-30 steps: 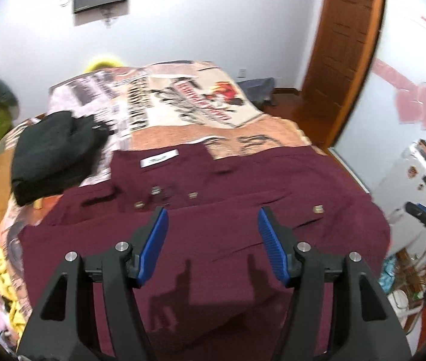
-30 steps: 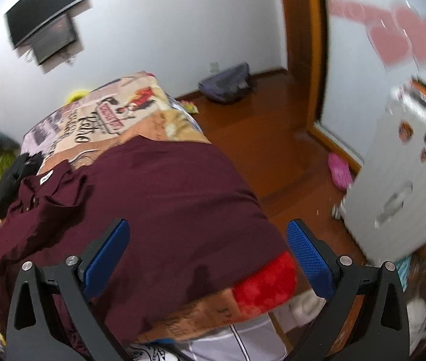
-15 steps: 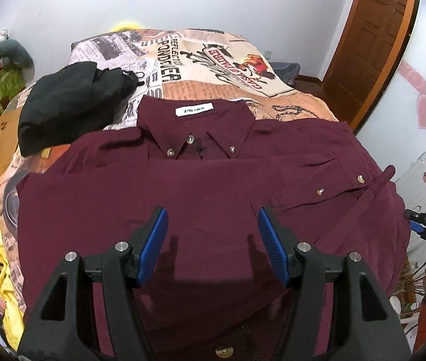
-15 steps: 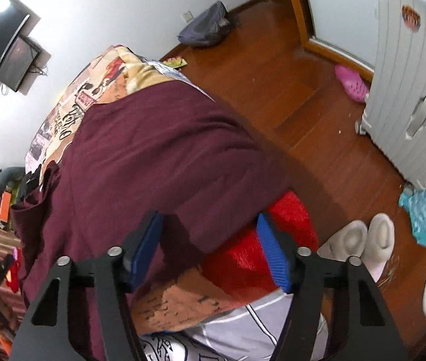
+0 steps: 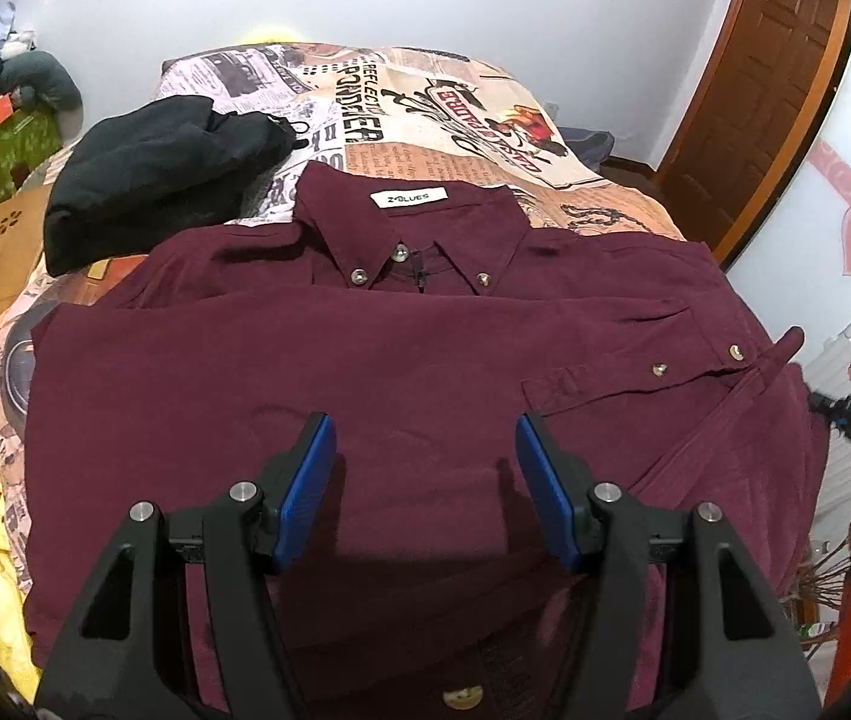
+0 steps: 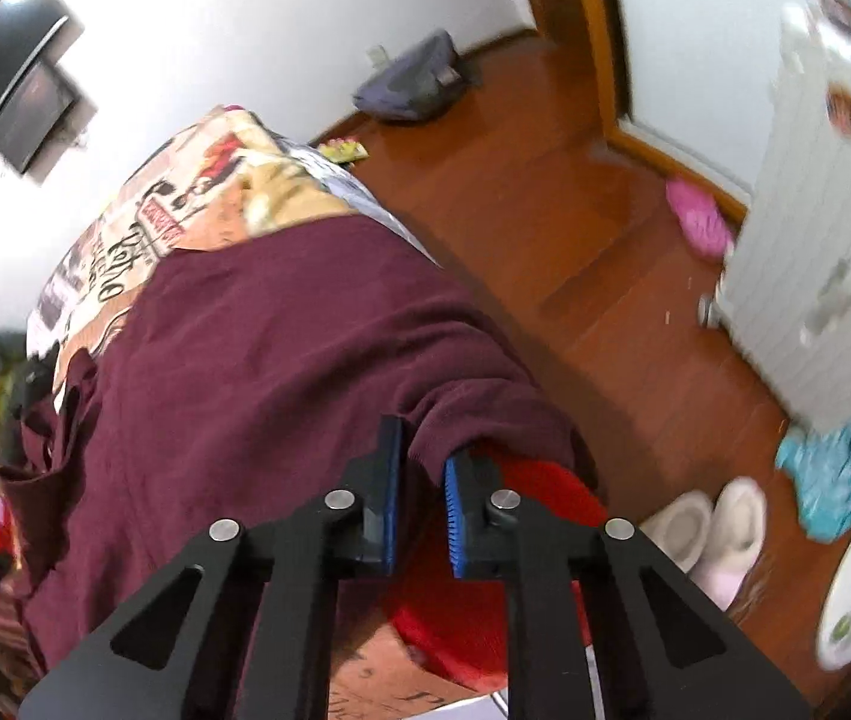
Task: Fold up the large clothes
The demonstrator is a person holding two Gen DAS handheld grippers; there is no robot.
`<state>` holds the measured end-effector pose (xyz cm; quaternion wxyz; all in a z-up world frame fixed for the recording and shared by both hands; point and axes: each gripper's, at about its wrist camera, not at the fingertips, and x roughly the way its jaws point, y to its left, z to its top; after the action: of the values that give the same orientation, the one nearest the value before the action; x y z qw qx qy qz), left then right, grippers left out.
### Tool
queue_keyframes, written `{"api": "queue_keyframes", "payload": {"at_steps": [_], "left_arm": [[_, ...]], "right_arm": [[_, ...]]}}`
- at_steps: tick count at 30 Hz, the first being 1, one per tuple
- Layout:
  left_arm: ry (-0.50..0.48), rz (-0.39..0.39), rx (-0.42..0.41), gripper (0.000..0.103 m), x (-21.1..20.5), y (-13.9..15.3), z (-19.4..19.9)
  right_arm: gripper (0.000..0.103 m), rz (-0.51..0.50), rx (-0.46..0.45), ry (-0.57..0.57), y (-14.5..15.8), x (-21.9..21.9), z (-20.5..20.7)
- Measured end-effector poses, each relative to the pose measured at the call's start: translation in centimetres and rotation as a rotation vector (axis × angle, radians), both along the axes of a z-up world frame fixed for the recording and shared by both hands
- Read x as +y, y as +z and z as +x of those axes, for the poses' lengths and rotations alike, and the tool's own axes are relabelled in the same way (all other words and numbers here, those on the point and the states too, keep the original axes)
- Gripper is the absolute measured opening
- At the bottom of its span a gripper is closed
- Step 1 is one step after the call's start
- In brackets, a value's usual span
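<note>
Maroon button-down shirt (image 5: 413, 372) spread front-up across a bed, collar (image 5: 407, 222) toward the far wall, white neck label (image 5: 408, 198) showing, one buttoned cuff (image 5: 695, 360) folded in over the chest on the right side. Right edge of the same shirt (image 6: 281, 348) draped over the bed's corner in the right wrist view. Right gripper (image 6: 422, 480) clamped on a bunched fold of that hem, blue pads (image 6: 390, 492) drawn close with maroon cloth pinched between them. Left gripper (image 5: 425, 480) hovering above the lower front of the shirt, blue pads (image 5: 305, 486) wide apart, nothing between them, shadows of both fingers cast on the fabric. Beneath the shirt, a bedspread (image 5: 425, 102) printed like old newspaper. A black garment (image 5: 155, 174) heaped on the bed just beyond the shirt's left shoulder, touching its edge. Something red (image 6: 515, 480) poking out under the gripped hem at the bed corner. Beside the bed, a wooden floor (image 6: 545, 180) with pale slippers (image 6: 707, 528), a pink shoe (image 6: 698, 219) and a grey bag (image 6: 413, 84) by the wall. A brown door (image 5: 755, 90) at the far right.
</note>
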<state>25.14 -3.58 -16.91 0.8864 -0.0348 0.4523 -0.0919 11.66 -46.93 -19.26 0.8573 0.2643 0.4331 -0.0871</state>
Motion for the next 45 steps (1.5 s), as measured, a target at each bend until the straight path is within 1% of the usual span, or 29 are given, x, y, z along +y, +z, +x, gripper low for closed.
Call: {"api": "queue_keyframes", "payload": {"at_steps": [3, 6, 8, 10, 12, 13, 16, 18, 20, 22, 25, 27, 28, 31, 33, 35, 37, 39, 41, 42, 45], "left_arm": [[0.012, -0.005, -0.008, 0.061, 0.7, 0.2, -0.2], [0.027, -0.016, -0.024, 0.061, 1.4, 0.7, -0.5], [0.037, -0.019, -0.038, 0.061, 1.9, 1.0, -0.7], [0.044, -0.023, -0.051, 0.061, 2.2, 1.4, -0.9], [0.049, -0.026, -0.062, 0.061, 2.4, 1.7, -1.1], [0.05, -0.027, -0.067, 0.061, 2.5, 1.8, -1.3], [0.052, -0.028, -0.083, 0.061, 2.6, 2.1, -1.6], [0.053, -0.032, -0.086, 0.061, 2.7, 2.2, -1.7], [0.051, -0.038, -0.083, 0.061, 2.8, 2.1, -1.7], [0.05, -0.038, -0.082, 0.061, 2.8, 1.9, -1.8], [0.05, -0.036, -0.071, 0.061, 2.8, 1.5, -1.7], [0.05, -0.036, -0.061, 0.061, 2.8, 1.2, -1.6], [0.051, -0.036, -0.056, 0.061, 2.7, 1.0, -1.6], [0.05, -0.038, -0.044, 0.061, 2.6, 0.7, -1.5], [0.048, -0.039, -0.042, 0.061, 2.5, 0.6, -1.5], [0.045, -0.037, -0.042, 0.061, 2.2, 0.6, -1.5], [0.042, -0.035, -0.044, 0.061, 2.1, 0.7, -1.6], [0.039, -0.028, -0.048, 0.061, 1.9, 0.8, -1.6], [0.038, -0.023, -0.052, 0.061, 1.7, 0.9, -1.6], [0.037, -0.023, -0.054, 0.061, 1.6, 0.9, -1.6], [0.035, -0.025, -0.057, 0.061, 1.4, 1.1, -1.6]], "right_arm": [[0.009, -0.032, -0.062, 0.031, 2.8, 1.2, 0.4], [0.008, -0.041, -0.134, 0.069, 5.9, 2.7, 0.7], [0.007, -0.038, -0.193, 0.107, 7.9, 3.9, 0.9], [0.007, -0.063, -0.253, 0.158, 10.3, 5.9, 1.0], [0.007, -0.069, -0.286, 0.198, 11.5, 7.4, 1.3], [0.007, -0.049, -0.313, 0.243, 12.1, 8.6, 1.3], [0.007, -0.047, -0.351, 0.339, 12.7, 11.7, 1.3], [0.007, -0.044, -0.343, 0.397, 12.2, 13.8, 1.1], [0.007, -0.05, -0.317, 0.445, 11.2, 15.2, 1.2], [0.007, -0.073, -0.269, 0.492, 9.6, 16.8, 1.4], [0.007, -0.089, -0.207, 0.535, 7.4, 18.0, 1.8], [0.008, -0.112, -0.183, 0.539, 7.0, 18.3, 1.5], [0.011, -0.12, -0.175, 0.538, 6.8, 18.2, 1.4], [0.012, -0.09, -0.174, 0.513, 7.5, 17.2, 0.8], [0.022, -0.053, -0.181, 0.507, 8.2, 16.5, 0.1], [0.053, -0.03, -0.194, 0.486, 8.9, 16.2, -0.3], [0.061, -0.056, -0.223, 0.449, 9.5, 15.6, -1.3], [0.061, -0.094, -0.236, 0.419, 9.9, 15.3, -1.9], [0.062, -0.107, -0.237, 0.373, 10.0, 14.4, -2.2], [0.062, -0.099, -0.236, 0.343, 10.0, 13.7, -2.3], [0.062, -0.032, -0.214, 0.242, 9.2, 10.9, -2.1]]}}
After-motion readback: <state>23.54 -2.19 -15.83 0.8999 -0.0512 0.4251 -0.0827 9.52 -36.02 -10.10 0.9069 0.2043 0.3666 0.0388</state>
